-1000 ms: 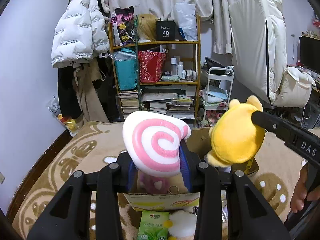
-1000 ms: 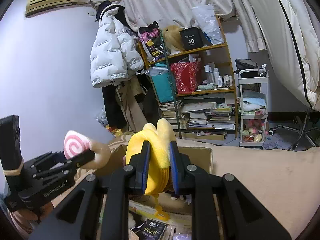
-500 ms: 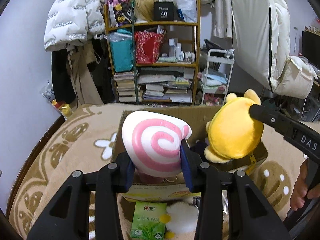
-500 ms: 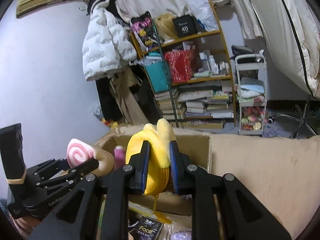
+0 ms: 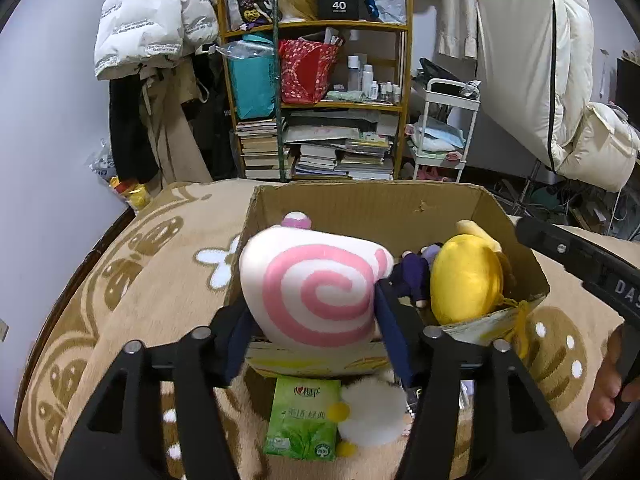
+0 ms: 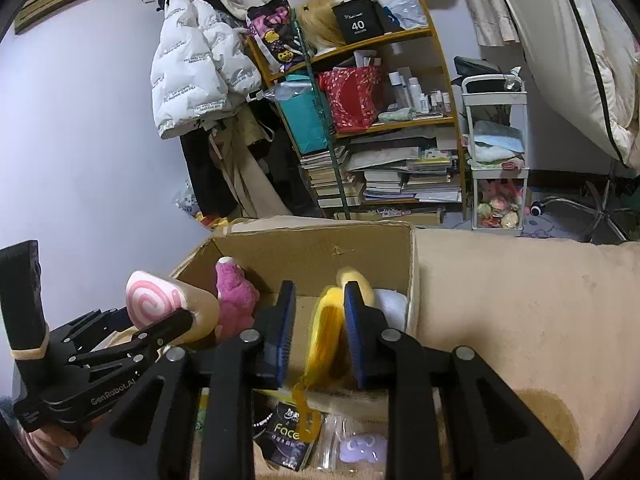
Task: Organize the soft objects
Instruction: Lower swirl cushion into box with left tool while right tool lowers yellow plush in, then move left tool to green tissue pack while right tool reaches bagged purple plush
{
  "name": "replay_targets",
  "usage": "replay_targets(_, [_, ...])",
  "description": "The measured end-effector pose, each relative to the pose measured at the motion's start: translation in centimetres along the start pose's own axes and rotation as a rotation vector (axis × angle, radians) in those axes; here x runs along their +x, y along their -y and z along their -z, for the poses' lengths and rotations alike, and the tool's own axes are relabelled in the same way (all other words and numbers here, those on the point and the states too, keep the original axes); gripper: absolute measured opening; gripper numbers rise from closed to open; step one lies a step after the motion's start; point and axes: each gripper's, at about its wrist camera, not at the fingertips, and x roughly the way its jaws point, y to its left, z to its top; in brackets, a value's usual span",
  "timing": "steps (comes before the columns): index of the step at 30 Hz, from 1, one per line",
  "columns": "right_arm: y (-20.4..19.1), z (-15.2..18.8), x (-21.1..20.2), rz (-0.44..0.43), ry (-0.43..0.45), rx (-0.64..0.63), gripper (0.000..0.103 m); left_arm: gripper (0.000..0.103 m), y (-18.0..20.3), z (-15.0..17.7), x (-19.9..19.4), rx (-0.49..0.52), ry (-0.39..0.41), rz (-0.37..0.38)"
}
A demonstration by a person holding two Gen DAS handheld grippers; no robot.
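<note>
Beige plush blanket (image 5: 152,280) with brown and white motifs, spread over the bed, bearing an open cardboard box (image 5: 360,204) in the middle. Already in the box: a magenta plush (image 6: 234,296) at the left wall, a small purple doll (image 5: 414,276) near the centre.

Pink-and-white swirl plush (image 5: 316,292), biggest of the soft toys, hanging over the box's near left corner between the fingers of the left gripper (image 5: 316,332). Fingers just been opening, now standing apart on either side of the swirl plush, left one clear of it, right one at its edge; grip judged released or nearly so.

Yellow plush (image 6: 332,320), lower in the box's right half, between the fingers of the right gripper (image 6: 318,332). Fingers also just been opening, slightly; left one clearly off the toy, right one close against it.

For a clean drop: widen both pairs fully before pulling back, so no fabric or the yellow toy's orange strap (image 6: 304,408) snags a pad. Lift straight out, clear of the near cardboard wall.

Smaller leftovers outside, in front of the box: green tissue pack (image 5: 306,416), white fluffy toy (image 5: 372,412).
</note>
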Motion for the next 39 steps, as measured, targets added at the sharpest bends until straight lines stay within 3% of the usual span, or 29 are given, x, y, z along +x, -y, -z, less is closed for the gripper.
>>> replay_targets(2, [-0.1,0.1,-0.6,0.001,0.003,-0.004,0.028,0.083,-0.2,0.1,-0.7,-0.009,0.026,-0.019])
replay_targets(7, [-0.8,0.4,-1.9,-0.008,0.006,-0.015,0.032,0.090,-0.6,0.0,-2.5,-0.001,0.049,-0.028])
replay_targets(9, [-1.2,0.6,-2.5,-0.008,0.009,-0.024,0.046,0.092,-0.8,0.2,-3.1,-0.006,0.052,-0.040])
replay_targets(13, [-2.2,1.0,-3.8,-0.007,0.012,-0.041,0.057,0.096,-1.6,0.9,-4.5,-0.021,0.039,-0.049])
replay_targets(20, [-2.8,1.8,-6.1,-0.008,0.016,-0.026,0.092,0.099,-2.1,2.4,-7.1,-0.030,0.000,-0.040])
replay_targets(23, [-3.1,2.1,-6.6,0.003,0.006,-0.033,0.101,0.099,-2.2,2.9,-8.1,-0.042,-0.017,-0.022])
replay_targets(31, [-3.9,3.5,-7.2,0.025,-0.051,-0.073,0.103,0.099,-2.0,4.4,-9.7,-0.021,-0.041,-0.023])
replay_targets(39, [-4.2,5.1,-5.1,0.060,-0.150,-0.098,0.103,0.099,-1.4,5.2,-7.6,0.013,-0.116,-0.049])
